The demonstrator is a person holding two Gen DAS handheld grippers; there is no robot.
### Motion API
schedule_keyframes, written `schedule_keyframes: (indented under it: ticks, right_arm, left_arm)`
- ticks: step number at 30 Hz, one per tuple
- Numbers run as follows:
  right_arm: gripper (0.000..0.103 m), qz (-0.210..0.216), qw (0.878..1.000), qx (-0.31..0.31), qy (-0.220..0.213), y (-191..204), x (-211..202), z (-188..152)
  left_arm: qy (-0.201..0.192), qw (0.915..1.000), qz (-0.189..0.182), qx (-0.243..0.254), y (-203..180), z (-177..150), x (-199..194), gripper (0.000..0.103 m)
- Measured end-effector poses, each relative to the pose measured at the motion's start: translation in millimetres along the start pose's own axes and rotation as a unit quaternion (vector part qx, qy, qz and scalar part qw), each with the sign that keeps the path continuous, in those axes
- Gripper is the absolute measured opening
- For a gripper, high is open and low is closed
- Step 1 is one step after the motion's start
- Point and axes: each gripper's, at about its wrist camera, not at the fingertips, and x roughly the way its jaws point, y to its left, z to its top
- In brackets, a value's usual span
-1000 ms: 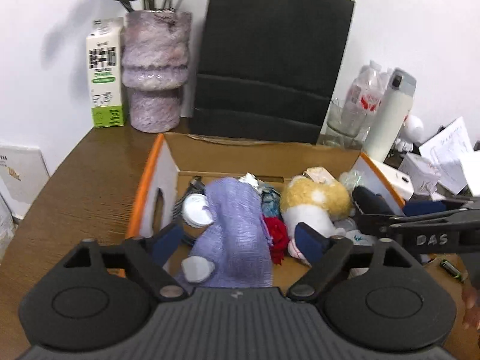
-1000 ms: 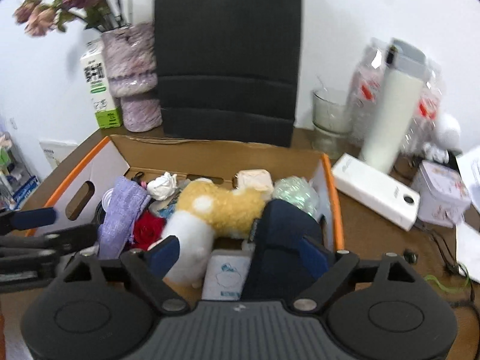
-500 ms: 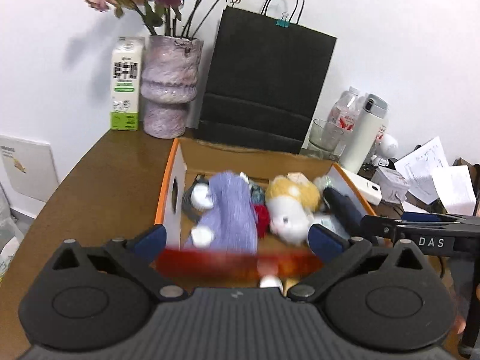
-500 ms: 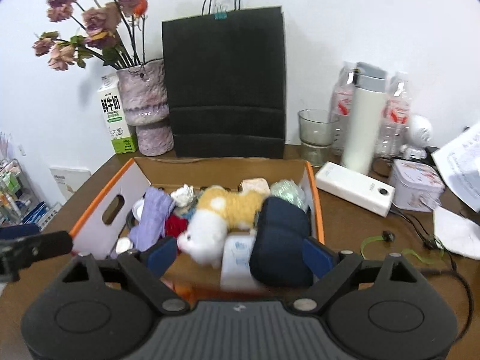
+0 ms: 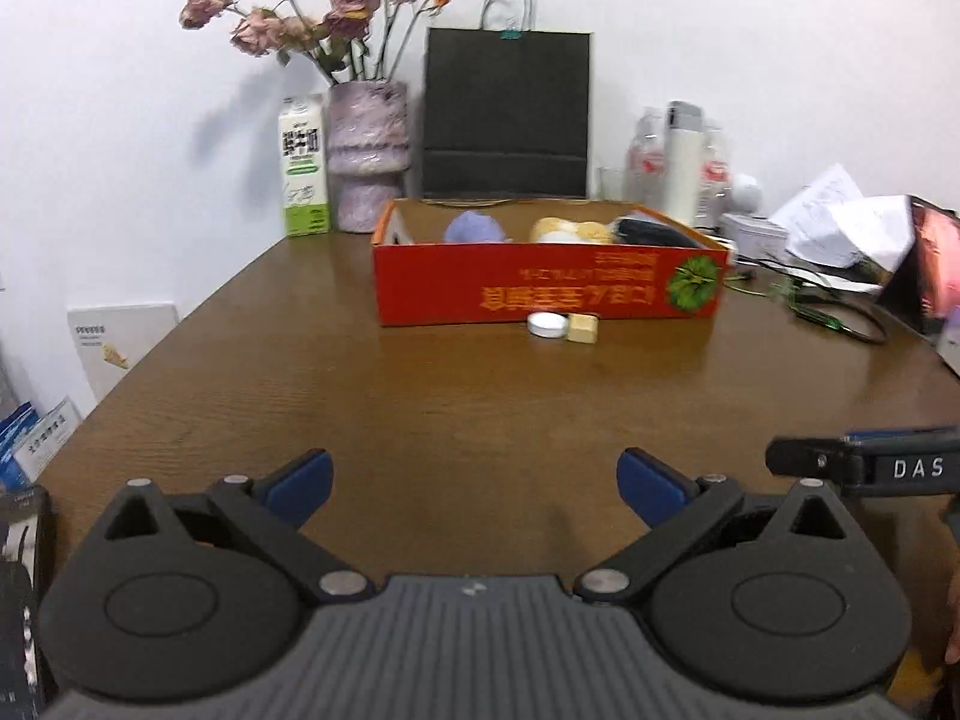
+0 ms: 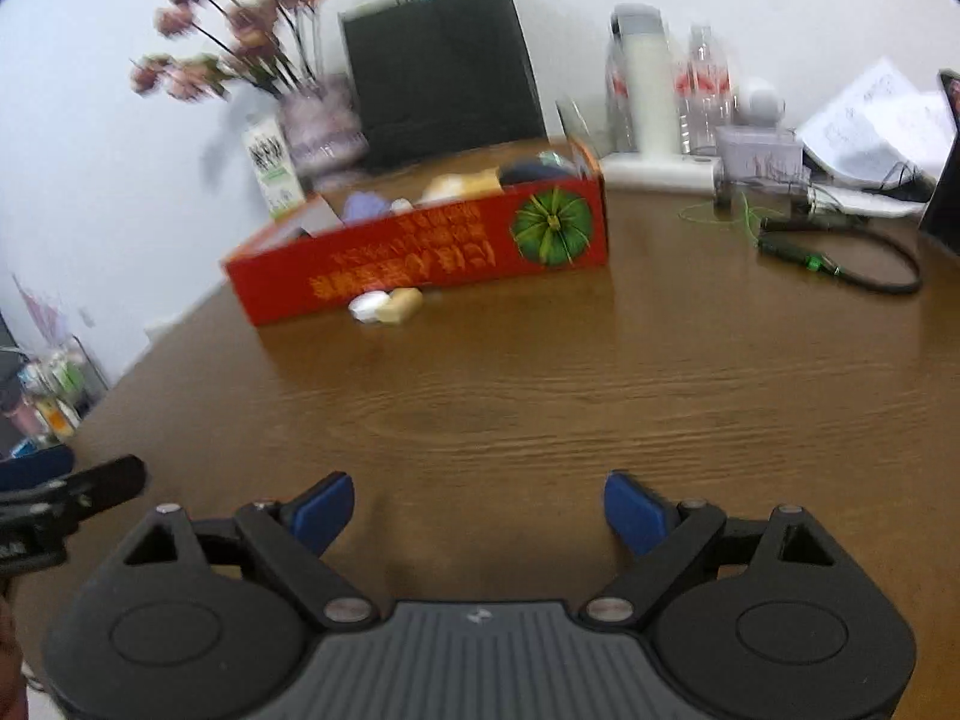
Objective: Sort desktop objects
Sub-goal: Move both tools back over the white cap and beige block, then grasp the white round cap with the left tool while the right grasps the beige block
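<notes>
Left tool (image 5: 474,483): released, fingers spread, grasping nothing, low over bare table (image 5: 480,396). Right tool (image 6: 477,507): likewise released and empty. Both stand well apart from the red box (image 5: 549,285) at the far side of the table. The box holds a purple cloth item (image 5: 475,227), a yellow plush toy (image 5: 567,230) and a dark item (image 5: 651,232). A white round lid (image 5: 546,324) and a tan block (image 5: 583,327) lie touching each other just in front of the box wall. Judgement: the step in hand is between picks. The next move calls for reaching forward to one loose piece, fingers straddling it, then closing.
</notes>
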Motion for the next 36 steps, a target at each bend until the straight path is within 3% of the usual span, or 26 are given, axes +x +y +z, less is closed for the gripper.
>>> schedule_keyframes:
  ticks: [3,9,13,17,23,30,34,36]
  right_arm:
    - [0.090,-0.012,1.000,-0.021,-0.018,7,-13,-5]
    - [0.090,-0.012,0.998,-0.060,-0.022,22,-20,-14]
    - [0.088,-0.015,0.997,-0.070,-0.008,25,-9,-6]
    - [0.074,0.006,0.996,-0.086,0.007,25,14,16]
    - [0.057,0.039,0.993,-0.109,0.040,30,87,61]
    - [0.052,0.049,0.991,-0.105,0.068,43,170,101]
    - [0.049,0.065,0.990,-0.109,0.056,48,183,105]
    - [0.026,0.052,0.988,-0.134,0.051,50,182,103]
  left_arm:
    - [0.006,0.9991,-0.025,-0.034,-3,-3,-4,0.103]
    - [0.005,0.9998,-0.014,-0.011,-14,-9,1,0.103]
    - [0.026,0.9986,-0.021,-0.041,-2,-6,13,0.103]
    - [0.028,0.9984,-0.018,-0.045,7,5,28,0.103]
    - [0.034,0.9984,-0.033,-0.030,10,33,79,0.103]
    - [0.035,0.9988,-0.016,-0.031,27,56,116,0.100]
    - [0.052,0.9983,-0.015,-0.019,26,60,135,0.100]
    - [0.062,0.9977,-0.021,-0.018,23,60,143,0.100]
